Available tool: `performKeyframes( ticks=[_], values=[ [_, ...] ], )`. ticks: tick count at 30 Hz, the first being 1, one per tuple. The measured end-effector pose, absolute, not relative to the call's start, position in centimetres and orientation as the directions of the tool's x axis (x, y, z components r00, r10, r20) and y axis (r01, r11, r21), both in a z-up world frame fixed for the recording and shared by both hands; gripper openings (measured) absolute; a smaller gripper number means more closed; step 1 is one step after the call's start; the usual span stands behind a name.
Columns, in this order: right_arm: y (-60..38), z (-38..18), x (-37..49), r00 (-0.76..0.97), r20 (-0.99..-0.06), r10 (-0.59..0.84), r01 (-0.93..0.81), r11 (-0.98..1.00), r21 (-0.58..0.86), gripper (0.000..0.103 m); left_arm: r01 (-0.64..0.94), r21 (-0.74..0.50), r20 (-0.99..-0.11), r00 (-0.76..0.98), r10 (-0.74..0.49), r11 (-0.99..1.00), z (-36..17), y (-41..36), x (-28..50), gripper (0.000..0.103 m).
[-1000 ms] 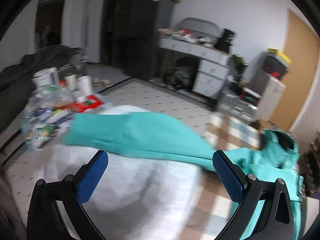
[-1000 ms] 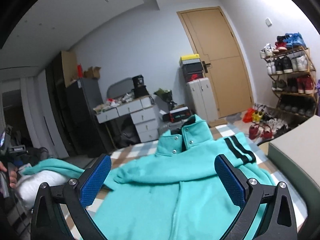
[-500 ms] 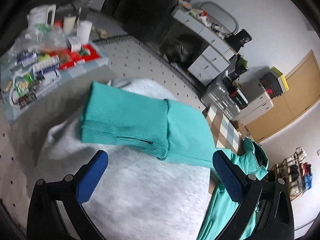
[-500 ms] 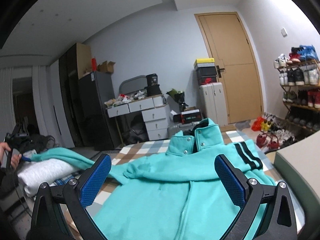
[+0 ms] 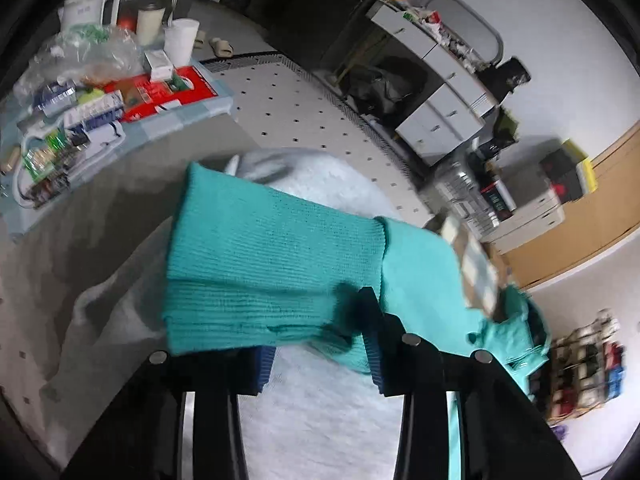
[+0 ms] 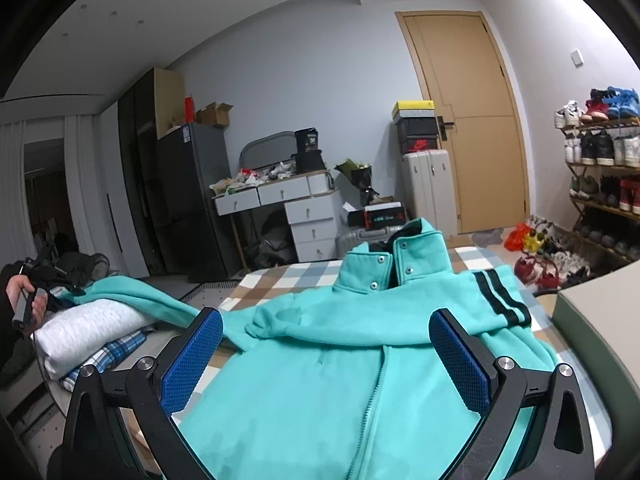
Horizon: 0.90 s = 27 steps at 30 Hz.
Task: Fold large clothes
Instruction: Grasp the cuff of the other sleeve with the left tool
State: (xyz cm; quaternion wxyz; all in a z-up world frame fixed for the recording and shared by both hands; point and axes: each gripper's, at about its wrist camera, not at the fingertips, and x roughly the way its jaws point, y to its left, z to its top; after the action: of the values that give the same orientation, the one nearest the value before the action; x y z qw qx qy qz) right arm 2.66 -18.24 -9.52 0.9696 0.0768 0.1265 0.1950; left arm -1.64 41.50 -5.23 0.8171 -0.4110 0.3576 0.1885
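- One turquoise fleece jacket (image 6: 320, 360) with snap collar and zip front is seen spread face-up on the checked bedspread (image 6: 280, 276).
- Its long sleeve is stretched out sideways over a folded white fluffy blanket (image 6: 88, 328), and the ribbed turquoise cuff (image 5: 260, 272) lies at the left gripper (image 5: 320, 360).
- The left fingers have just been closing; they are now drawn close together on the cuff's lower edge, and the knit appears pinched between the blue pads.
- The right gripper (image 6: 324, 360) is held above the jacket's chest with its fingers wide apart and nothing between them.
- Risk, as a judgement: only the rim of the cuff seems caught, so the sleeve could slip free when pulled across, or drag the blanket along.
- Counted: one jacket, two grippers, one white blanket, two black stripes (image 6: 500, 296) on the other sleeve.
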Motion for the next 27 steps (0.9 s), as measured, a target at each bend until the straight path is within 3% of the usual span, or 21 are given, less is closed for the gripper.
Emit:
performKeyframes(
  ticks=[5,17,20,24,25,26,27],
  values=[
    [-18.0,-9.7,2.8,0.89,-0.231,0.394,-0.355,0.915,0.193,0.103,-0.593,-0.584,-0.684,0.727,0.058,0.554,-4.1,42.0,-3.5,0.013],
    [-17.7,-9.9,3.0,0.886,-0.251,0.391,-0.349,0.917,0.194,0.103,-0.557,-0.652,-0.638,0.77,0.025,0.515,-5.7,43.2,-2.4,0.013],
    [-17.6,-9.9,3.1,0.884,-0.258,0.389,-0.347,0.917,0.196,0.103,-0.555,-0.693,-0.625,0.78,0.0,0.46,-6.0,43.7,-2.2,0.021],
    [-17.5,-9.9,3.0,0.888,-0.254,0.384,-0.342,0.919,0.194,0.103,-0.563,-0.669,-0.643,0.766,0.001,0.486,-5.6,43.2,-1.5,0.021],
    [-17.5,-9.8,3.1,0.888,-0.256,0.382,-0.34,0.921,0.192,0.103,-0.56,-0.66,-0.645,0.765,0.005,0.501,-5.4,42.9,-1.4,0.019],
    [-17.5,-9.9,3.1,0.888,-0.258,0.38,-0.339,0.921,0.189,0.103,-0.563,-0.645,-0.651,0.759,0.014,0.516,-5.2,42.8,-1.3,0.009],
    [-17.4,-9.9,3.2,0.888,-0.261,0.379,-0.339,0.922,0.188,0.103,-0.56,-0.645,-0.649,0.76,0.013,0.52,-5.0,42.8,-1.3,0.008]
  ],
)
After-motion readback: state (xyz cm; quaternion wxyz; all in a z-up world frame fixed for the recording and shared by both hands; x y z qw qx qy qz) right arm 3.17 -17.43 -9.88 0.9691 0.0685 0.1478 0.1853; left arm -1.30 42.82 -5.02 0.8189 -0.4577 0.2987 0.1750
